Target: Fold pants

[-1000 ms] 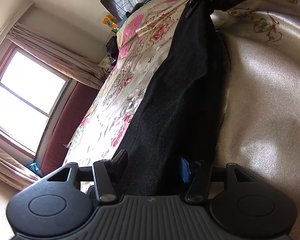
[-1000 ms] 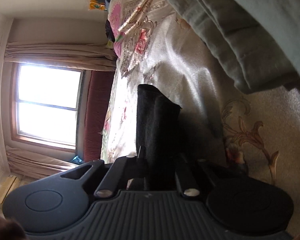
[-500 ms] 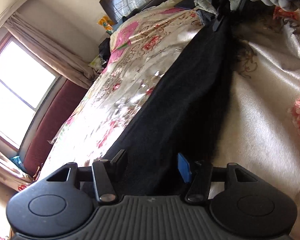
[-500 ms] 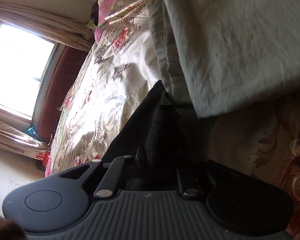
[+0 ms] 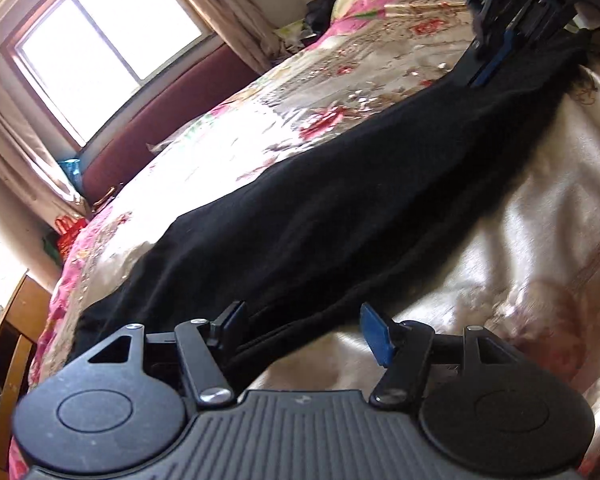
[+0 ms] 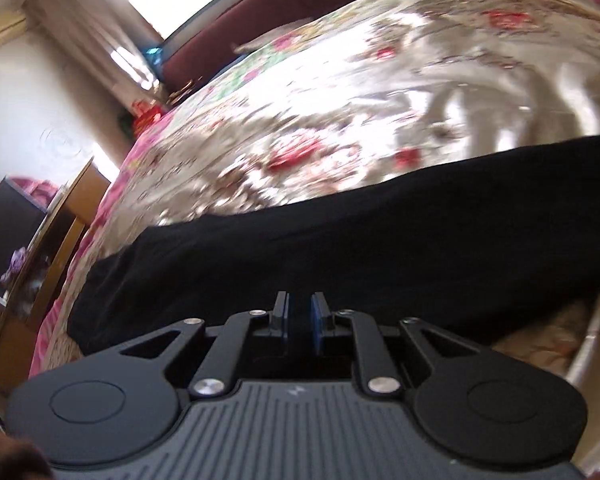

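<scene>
The wide bed with its shiny cream satin cover printed with pink and red flowers (image 5: 380, 92) filled both wrist views, sloping away ahead of each claw toward a window with pale curtains (image 5: 108, 40) and a dark red padded bench (image 5: 168, 120) under it.

Across the bed lay the long black fabric pants (image 5: 340, 208), stretched as one dark band. In the left wrist view they ran from just in front of the left claw (image 5: 304, 330) up and away to the right, where the far end met the right claw (image 5: 488, 60). Their near end passed between the left claw's fingers, closer to the left finger (image 5: 230, 320); the blue pad (image 5: 374, 338) on the other finger stood apart from the cloth, over bare cover. The left claw's jaws had just been opening and stood released, with the pants lying loose between them.

In the right wrist view, which was blurred, the pants lay crosswise directly ahead of the right claw (image 6: 300, 318), reaching from the lower left to the right edge. That claw's blue pads (image 6: 318, 320) stood nearly together with a narrow gap; against the black cloth I could not tell whether any fabric was pinched there.

A wooden cabinet (image 6: 60, 240) stood off to the left of the bed.
</scene>
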Motion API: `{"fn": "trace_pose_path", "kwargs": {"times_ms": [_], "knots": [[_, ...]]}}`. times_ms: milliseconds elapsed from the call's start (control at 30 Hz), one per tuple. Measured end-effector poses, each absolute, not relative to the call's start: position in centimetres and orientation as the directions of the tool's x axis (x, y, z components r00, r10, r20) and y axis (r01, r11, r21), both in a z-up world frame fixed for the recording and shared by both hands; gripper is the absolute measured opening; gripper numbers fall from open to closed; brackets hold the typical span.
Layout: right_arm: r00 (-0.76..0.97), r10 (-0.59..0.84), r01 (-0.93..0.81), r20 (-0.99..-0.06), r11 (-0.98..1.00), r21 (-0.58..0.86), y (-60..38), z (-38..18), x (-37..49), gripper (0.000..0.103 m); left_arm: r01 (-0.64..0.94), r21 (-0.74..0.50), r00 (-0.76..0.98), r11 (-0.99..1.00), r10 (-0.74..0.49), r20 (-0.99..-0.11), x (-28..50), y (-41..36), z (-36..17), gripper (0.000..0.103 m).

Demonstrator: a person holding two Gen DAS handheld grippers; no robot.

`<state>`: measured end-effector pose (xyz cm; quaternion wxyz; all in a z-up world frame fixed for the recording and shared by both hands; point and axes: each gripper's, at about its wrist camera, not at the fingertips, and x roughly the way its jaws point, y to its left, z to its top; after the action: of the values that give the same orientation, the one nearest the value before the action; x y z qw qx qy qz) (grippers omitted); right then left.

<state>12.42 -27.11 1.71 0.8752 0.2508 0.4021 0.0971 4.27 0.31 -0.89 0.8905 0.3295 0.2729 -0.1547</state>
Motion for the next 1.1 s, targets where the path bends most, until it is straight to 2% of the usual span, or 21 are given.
{"fn": "trace_pose_path", "kwargs": {"times_ms": [100, 200, 267, 333, 433, 500, 633, 767, 900, 967, 1067, 1100], "knots": [[0.584, 0.478, -0.205, -0.657, 0.869, 0.450, -19.1, 2.0, 15.0, 0.015, 0.379, 0.515, 0.829, 0.769, -0.035, -0.558, 4.8, 3.5, 0.1, 0.078], [0.545, 0.500, -0.426, -0.673, 0.856, 0.291, -12.2, 1.9, 16.3, 0.015, 0.282, 0.581, 0.859, 0.763, 0.068, -0.507, 6.0, 7.3, 0.1, 0.083], [0.525, 0.496, -0.526, -0.692, 0.828, 0.195, -8.7, 1.3, 16.7, 0.015, 0.225, 0.606, 0.853, 0.763, 0.146, -0.501, 7.8, 10.2, -0.6, 0.085], [0.487, 0.501, -0.580, -0.716, 0.798, 0.164, -6.5, 0.7, 16.6, 0.015, 0.169, 0.609, 0.834, 0.775, 0.217, -0.508, 9.9, 13.0, -1.3, 0.084], [0.444, 0.525, -0.639, -0.726, 0.754, 0.155, -4.3, 0.0, 16.8, 0.015, 0.098, 0.587, 0.812, 0.803, 0.277, -0.514, 11.9, 16.7, -1.6, 0.084], [0.452, 0.516, -0.680, -0.727, 0.727, 0.093, -2.7, -0.2, 16.5, 0.015, 0.074, 0.575, 0.810, 0.815, 0.288, -0.512, 13.0, 17.9, -1.7, 0.084], [0.435, 0.526, -0.718, -0.731, 0.692, 0.071, -0.7, -0.6, 16.7, 0.016, 0.069, 0.455, 0.790, 0.888, 0.229, -0.568, 15.0, 19.7, -1.6, 0.084], [0.447, 0.531, -0.750, -0.720, 0.662, 0.023, 1.3, -0.6, 16.8, 0.017, 0.086, 0.389, 0.779, 0.917, 0.182, -0.600, 15.2, 20.8, -1.7, 0.084], [0.479, 0.477, -0.756, -0.737, 0.651, -0.070, 3.7, -1.6, 17.4, 0.018, 0.104, 0.507, 0.787, 0.856, 0.241, -0.568, 16.5, 20.6, -3.2, 0.084], [0.470, 0.471, -0.735, -0.747, 0.677, -0.036, 3.9, -1.6, 18.4, 0.010, 0.099, 0.516, 0.793, 0.851, 0.246, -0.557, 17.1, 21.1, -3.1, 0.084], [0.454, 0.491, -0.706, -0.743, 0.707, 0.036, 3.4, -0.8, 19.0, 0.007, 0.034, 0.540, 0.808, 0.841, 0.294, -0.510, 17.9, 22.2, -2.1, 0.070], [0.452, 0.500, -0.703, -0.739, 0.710, 0.051, 3.3, -0.5, 18.9, 0.006, 0.026, 0.521, 0.813, 0.853, 0.286, -0.508, 18.1, 22.7, -1.5, 0.070]]}}
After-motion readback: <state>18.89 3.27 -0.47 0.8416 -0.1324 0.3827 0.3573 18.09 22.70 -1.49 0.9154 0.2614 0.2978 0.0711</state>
